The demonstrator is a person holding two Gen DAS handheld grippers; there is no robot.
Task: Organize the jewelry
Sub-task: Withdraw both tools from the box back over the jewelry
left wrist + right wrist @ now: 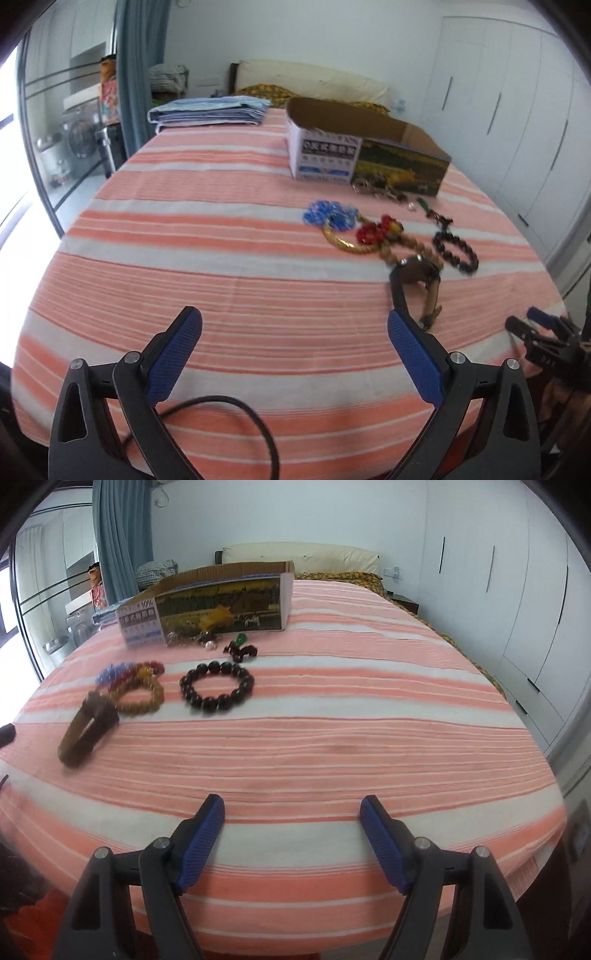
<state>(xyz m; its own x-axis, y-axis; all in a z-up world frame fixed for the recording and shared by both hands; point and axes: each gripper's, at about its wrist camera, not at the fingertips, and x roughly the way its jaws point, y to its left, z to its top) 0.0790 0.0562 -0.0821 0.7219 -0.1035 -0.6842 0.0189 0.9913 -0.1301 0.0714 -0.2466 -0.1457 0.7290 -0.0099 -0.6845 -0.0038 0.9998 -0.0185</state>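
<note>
Two grippers hang over the near edge of a bed covered in an orange-and-white striped sheet (332, 738), both spread wide and holding nothing. Left gripper (294, 325) sits over bare sheet; right gripper (291, 808) likewise, with a broad band of bare sheet between its tips and the jewelry.

Only the left view shows a black cable (236, 417) looping under its gripper, and the right gripper's blue-padded tips at far right. Only the right view shows the sheet's whole right half, bare out to the mattress edge, beside the white wardrobe doors (524, 602).

Nearest piece: a wide brown bangle (86, 731), tilted on its edge. Just behind it lies a tan bead bracelet (142, 696), touching red beads (375, 230) and blue beads (328, 214); the left view adds a gold ring-shaped piece under them. A dark bead bracelet (218, 686) lies flat and apart. Farther back, small pieces with a green pendant (241, 639) cluster against an open cardboard box (221, 602).

Beyond, only the left view shows folded blue bedding (210, 110) by the curtain.
</note>
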